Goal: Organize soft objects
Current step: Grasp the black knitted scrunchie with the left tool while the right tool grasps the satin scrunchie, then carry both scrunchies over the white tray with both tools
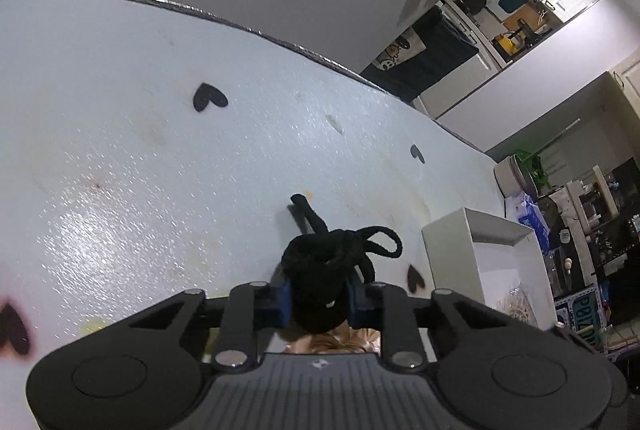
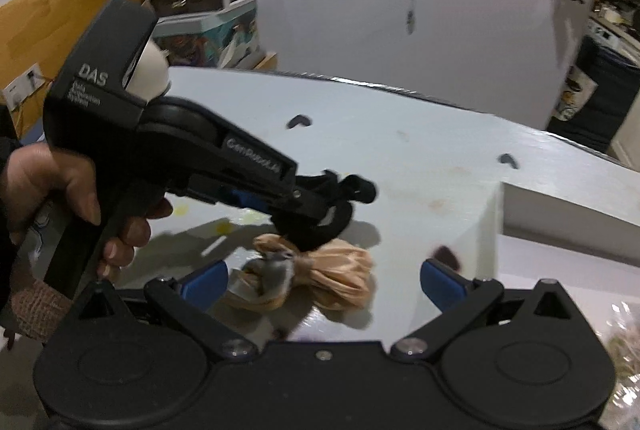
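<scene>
the left claw is squeezed shut on a black soft bundle. its blue pads press the bundle from both sides, and thin black cords loop out the far end toward 12 and 1 o'clock. the bundle sits low over the pale tabletop, which has little black hearts on it. i think it may just be touching the top, but the view is too tight to be sure.

the right claw is spread wide and has nothing in it. right in front of it, close in at 12 o'clock, lies a tan soft bundle on the tabletop. its long way runs side to side, from 9 to 3 o'clock, so it lies across the gap between the blue pads. the fat end is on the 3 o'clock side and the knotted, grayish end is on the 9 o'clock side. the black bundle is just past it at 12 o'clock, very near or touching it.

a hand holds the left tool at 9 o'clock in the right camera's view. a white box with an open top stands at 3 o'clock from the left claw, near it. the right claw is the nearer one to the tan bundle. to grab it, the claw would likely need to go straight ahead and down, with the pads closing on the thin middle.
</scene>
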`<state>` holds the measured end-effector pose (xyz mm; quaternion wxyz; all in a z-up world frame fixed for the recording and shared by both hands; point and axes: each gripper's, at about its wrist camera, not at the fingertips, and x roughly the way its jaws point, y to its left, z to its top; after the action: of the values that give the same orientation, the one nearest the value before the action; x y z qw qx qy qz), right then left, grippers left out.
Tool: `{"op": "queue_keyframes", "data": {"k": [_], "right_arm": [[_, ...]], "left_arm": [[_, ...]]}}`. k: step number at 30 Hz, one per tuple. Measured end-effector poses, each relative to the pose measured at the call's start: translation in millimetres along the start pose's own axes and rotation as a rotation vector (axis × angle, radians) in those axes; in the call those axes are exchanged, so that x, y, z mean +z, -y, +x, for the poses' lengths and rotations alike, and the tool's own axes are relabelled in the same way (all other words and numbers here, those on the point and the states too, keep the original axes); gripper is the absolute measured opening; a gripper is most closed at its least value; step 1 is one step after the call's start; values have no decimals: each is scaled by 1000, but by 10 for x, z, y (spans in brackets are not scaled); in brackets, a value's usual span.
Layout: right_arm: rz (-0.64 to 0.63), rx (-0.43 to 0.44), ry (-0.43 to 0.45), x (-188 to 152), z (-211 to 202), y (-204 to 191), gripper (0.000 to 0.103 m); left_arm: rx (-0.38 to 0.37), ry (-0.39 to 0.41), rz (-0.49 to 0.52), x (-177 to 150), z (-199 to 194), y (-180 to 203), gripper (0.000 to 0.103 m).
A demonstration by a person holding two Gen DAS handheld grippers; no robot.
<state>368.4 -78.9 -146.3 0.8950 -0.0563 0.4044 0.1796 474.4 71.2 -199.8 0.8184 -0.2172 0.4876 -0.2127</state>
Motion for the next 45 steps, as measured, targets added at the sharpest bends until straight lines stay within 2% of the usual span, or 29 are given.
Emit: {"op": "queue_keyframes", "data": {"k": [9,13,18,23,24,25,28,33,45], "right_arm": [[-79,47,-87,41,422,-136,102],[-63,26,-90,46,460,-137,90],[-45,34,-106,18,408,-94,81],[-49,2,-128,-30,389,-73,62],[-54,-11,-129,-41,379,-67,52],[-58,-33,-129,-51,375,-59,31],[-30,-44,-125,-73,319,15,24],[-35,-39,-97,-106,142,-14,19],[1,-99,-28,-109,-317,-84,19]], "left_arm": [[10,64,-2,30,-263,-121,19],[46,85,0,-4,-374,-185,19],[80,105,-5,-93,-494,-236,19],[101,104,-24,-220,-581,-267,19],[104,105,-29,-246,-599,-270,19],[106,106,-34,-272,-621,-272,19],[113,113,-44,-343,-687,-265,19],[125,129,-47,-414,-801,-230,19],[157,235,-1,-579,-1295,57,19]]}}
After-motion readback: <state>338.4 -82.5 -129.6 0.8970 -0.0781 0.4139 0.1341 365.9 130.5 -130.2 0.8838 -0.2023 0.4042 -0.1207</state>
